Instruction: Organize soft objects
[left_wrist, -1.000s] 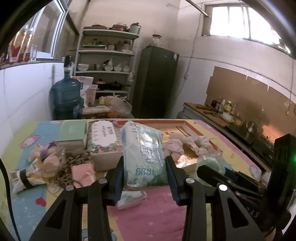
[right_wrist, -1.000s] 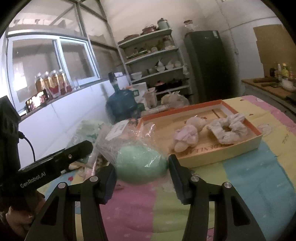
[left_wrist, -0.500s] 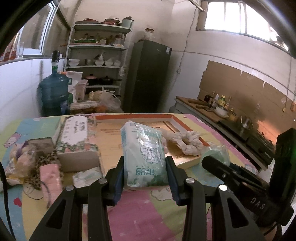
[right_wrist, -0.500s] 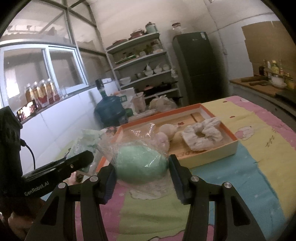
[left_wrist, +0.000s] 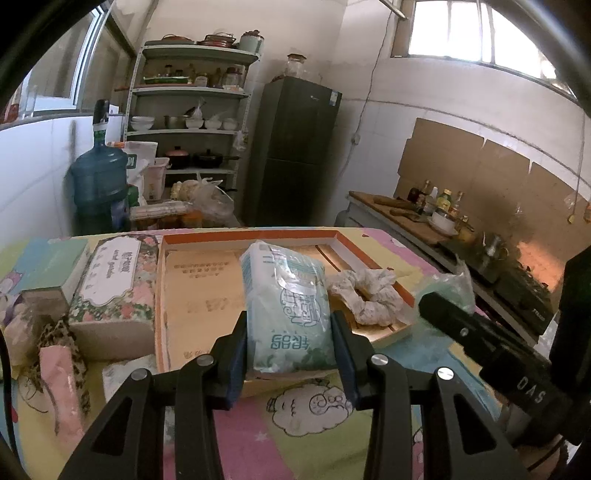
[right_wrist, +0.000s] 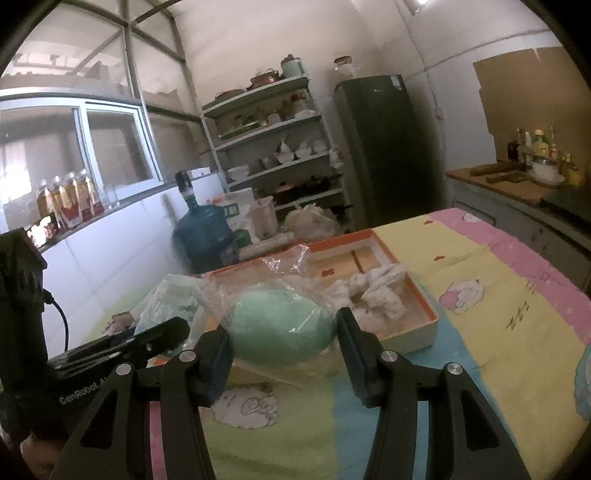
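In the left wrist view we see our left gripper (left_wrist: 289, 345) clamped on a soft white plastic pack of tissues with green print (left_wrist: 286, 310); both pads press its sides, and its long axis runs away from us toward the upper middle of the frame. The pack sits at the frame's centre, over the near edge of the shallow orange-rimmed cardboard tray (left_wrist: 159, 295). We judge the coming move turns on this: the tray's bare floor lies straight ahead of the pack and to its left, while a crumpled white fabric scrunchie (left_wrist: 364, 295) fills the right part.

In the right wrist view our right gripper (right_wrist: 284, 341) is closed on a pale green rounded soft lump wrapped in a clear plastic bag (right_wrist: 280, 328), its long axis lying across the frame between the fingers. The tray (right_wrist: 424, 308) lies just beyond and right of it, with the scrunchie (right_wrist: 373, 295) in the near corner. Both hands look about equally near the tray.

To the left of the tray stand 1 floral tissue box (left_wrist: 110, 291) and a pale pink soft packet (left_wrist: 62, 384) among a leopard-print item.

We cannot see the undersides of either held thing, so whether they touch the tray or the patchwork tablecloth (right_wrist: 498, 295) is unclear. The left-edge clutter is cut off and blurred.
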